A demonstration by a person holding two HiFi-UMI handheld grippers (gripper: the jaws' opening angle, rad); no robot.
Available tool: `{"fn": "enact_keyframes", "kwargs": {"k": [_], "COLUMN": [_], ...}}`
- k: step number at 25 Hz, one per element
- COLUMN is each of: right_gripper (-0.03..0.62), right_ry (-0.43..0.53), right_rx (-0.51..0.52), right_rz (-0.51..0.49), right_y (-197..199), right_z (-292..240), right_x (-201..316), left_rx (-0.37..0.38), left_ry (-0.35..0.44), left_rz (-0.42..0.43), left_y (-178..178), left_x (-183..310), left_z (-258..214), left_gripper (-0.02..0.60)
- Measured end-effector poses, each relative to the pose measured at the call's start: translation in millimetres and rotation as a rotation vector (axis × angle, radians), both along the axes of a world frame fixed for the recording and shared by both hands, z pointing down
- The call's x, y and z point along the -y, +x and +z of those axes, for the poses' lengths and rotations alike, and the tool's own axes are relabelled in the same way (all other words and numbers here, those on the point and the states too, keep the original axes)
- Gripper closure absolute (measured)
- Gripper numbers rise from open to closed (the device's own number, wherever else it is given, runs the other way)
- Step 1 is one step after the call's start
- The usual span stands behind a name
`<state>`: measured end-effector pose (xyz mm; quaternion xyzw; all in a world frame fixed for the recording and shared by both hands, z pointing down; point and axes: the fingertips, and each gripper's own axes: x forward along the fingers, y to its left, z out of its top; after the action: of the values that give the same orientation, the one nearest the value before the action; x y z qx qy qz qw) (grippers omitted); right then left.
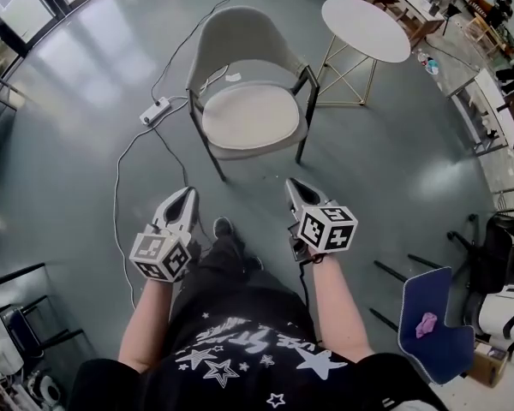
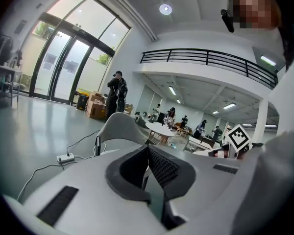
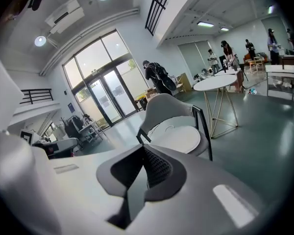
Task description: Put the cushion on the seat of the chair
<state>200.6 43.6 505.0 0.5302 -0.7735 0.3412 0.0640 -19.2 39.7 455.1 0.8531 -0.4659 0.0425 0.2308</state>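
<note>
My left gripper (image 1: 185,197), right gripper (image 1: 295,187): jaws pressed together, nothing between them, both pointing toward chair (image 1: 240,45). Pale round cushion (image 1: 250,116) lies flat on chair seat, apart from both grippers.

Bare floor (image 1: 250,188) fronts the chair (image 1: 240,50); table (image 1: 364,26) flanks it.

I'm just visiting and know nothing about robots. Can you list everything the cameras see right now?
Chair: one, grey, on the floor ahead.
Cushion: one, cream, on the chair's seat.
Round table: one, white, right of the chair.
Power strip: one, white, floor left of the chair.
Second chair: one, blue, lower right.
Cloth: one, pink, on the blue chair.
Left gripper: one, grey, jaws shut, empty.
Right gripper: one, grey, jaws shut, empty.
</note>
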Motion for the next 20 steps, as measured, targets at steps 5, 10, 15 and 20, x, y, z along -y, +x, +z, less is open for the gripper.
{"fn": "enact_keyframes", "kwargs": {"k": [5,10,15,20], "right_gripper": [0.591,0.591,0.591,0.591], "right_ry": [-0.040,-0.057,-0.022,0.012], "right_rx": [0.041,0.044,-0.013,-0.059], "right_rz": [-0.025,-0.055,-0.055,0.010], "right_y": [-19.7,-55.4,-81.4,-112.5], "right_z": [12.7,20.8,13.8,-7.5], "right_x": [-18.6,-29.2,-32.3,-44.9], "left_rx": [0.012,0.034,0.025,-0.016], "left_ry": [-0.017,-0.046,-0.043,-0.016], "left_rz": [-0.044,-0.058,-0.030,0.029], "left_y": [-16.9,-47.7,-76.3,-114.5], "left_x": [-14.7,-30.7,-36.4,-38.9], "left_z": [-2.6,9.0,20.9,14.7], "left_gripper": [0.572,0.572,0.572,0.572]}}
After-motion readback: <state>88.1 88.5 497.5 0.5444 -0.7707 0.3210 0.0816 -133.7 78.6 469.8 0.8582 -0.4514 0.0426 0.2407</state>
